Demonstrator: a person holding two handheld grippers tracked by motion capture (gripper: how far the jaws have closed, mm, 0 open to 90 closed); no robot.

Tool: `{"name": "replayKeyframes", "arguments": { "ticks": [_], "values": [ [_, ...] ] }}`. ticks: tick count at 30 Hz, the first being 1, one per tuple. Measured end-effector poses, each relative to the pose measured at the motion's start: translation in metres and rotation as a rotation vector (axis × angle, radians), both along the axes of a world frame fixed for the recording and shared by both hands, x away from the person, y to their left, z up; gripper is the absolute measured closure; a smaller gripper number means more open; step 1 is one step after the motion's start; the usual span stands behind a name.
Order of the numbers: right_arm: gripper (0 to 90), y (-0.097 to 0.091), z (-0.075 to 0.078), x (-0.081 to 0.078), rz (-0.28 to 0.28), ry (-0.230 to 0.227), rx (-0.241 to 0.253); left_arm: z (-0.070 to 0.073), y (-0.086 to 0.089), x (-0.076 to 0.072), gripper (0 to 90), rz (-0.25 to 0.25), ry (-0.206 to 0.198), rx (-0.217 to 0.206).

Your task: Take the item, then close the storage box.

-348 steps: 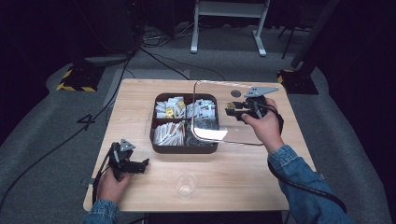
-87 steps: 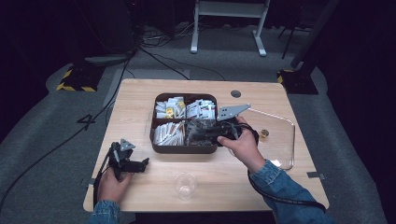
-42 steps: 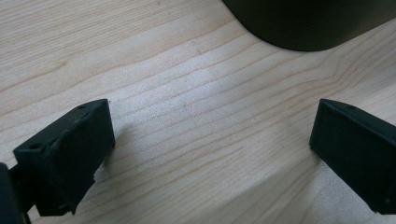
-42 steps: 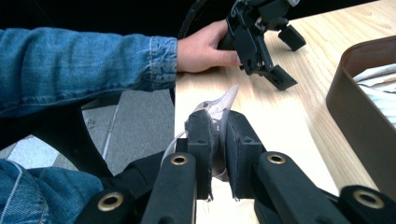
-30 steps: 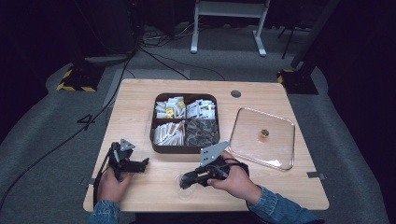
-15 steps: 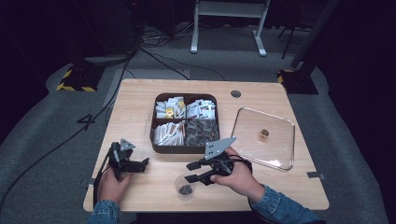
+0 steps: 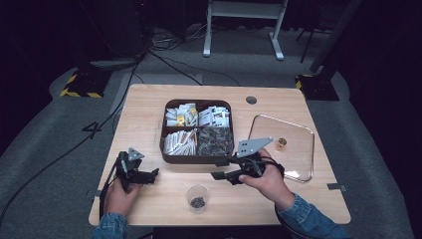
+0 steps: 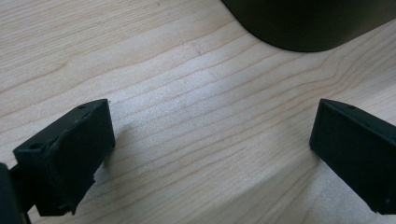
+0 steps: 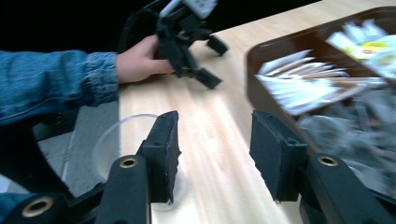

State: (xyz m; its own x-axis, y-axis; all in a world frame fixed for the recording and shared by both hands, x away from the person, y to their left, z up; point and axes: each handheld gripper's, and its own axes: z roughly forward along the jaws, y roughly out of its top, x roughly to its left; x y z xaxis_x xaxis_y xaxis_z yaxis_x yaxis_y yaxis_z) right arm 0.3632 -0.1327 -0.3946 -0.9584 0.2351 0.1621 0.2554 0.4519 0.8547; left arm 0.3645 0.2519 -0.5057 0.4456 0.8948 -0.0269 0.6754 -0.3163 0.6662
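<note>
- The clear plastic cup (image 7: 198,197) stands upright near the 6 o'clock edge of the tabletop (image 7: 149,107), with a small dark heap of something at its bottom; judging by colour it comes from the dark-filled compartment of the brown tray (image 7: 197,158), so one portion looks delivered.
- The tray sits at the middle of the tabletop, its four compartments uncovered: pale packets at 12 o'clock, paper sticks and the dark pieces at 6 o'clock.
- Its glass lid (image 7: 286,152) lies flat at 3 o'clock of the tray, apart from it, so the uncovering is done; whether more portions are wanted cannot be told, and putting the lid back looks like what is left.
- The right gripper (image 7: 223,169) hovers between the tray's near wall and the cup, at about 1 o'clock of the cup, held level and pointing toward 9 o'clock. Its jaws have just been opening and now stand half apart with nothing between them; in the right gripper view the cup's rim (image 9: 122,135) shows just behind one jaw.
- The left gripper (image 7: 149,175) rests low at 9 o'clock of the cup, well apart from it, pointing toward 3 o'clock. Its jaws are spread wide over bare wood, holding nothing, with the tray's corner (image 8: 299,23) ahead.
</note>
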Motion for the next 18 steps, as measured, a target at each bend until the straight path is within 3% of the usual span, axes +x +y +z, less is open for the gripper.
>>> {"name": "replayKeyframes", "arguments": {
  "ticks": [7,11,12,13,18],
  "values": [
    [47.7,-0.028,0.008,0.012,-0.104,-0.032,0.009,0.0,0.0,0.0,0.4,0.0,0.003,-0.001],
    [43.1,-0.053,0.013,0.025,-0.204,-0.076,0.001,0.0,0.0,0.0,0.4,-0.001,0.003,-0.001],
    [43.1,-0.053,0.013,0.025,-0.204,-0.076,0.001,0.0,0.0,0.001,0.4,-0.003,0.002,0.002],
    [41.8,-0.063,0.013,0.031,-0.248,-0.086,-0.013,0.0,0.0,0.001,0.4,-0.003,0.002,0.002],
    [39.1,-0.09,0.008,0.05,-0.365,-0.1,-0.054,0.0,0.0,0.001,0.4,-0.004,0.001,0.003]
  ]
}}
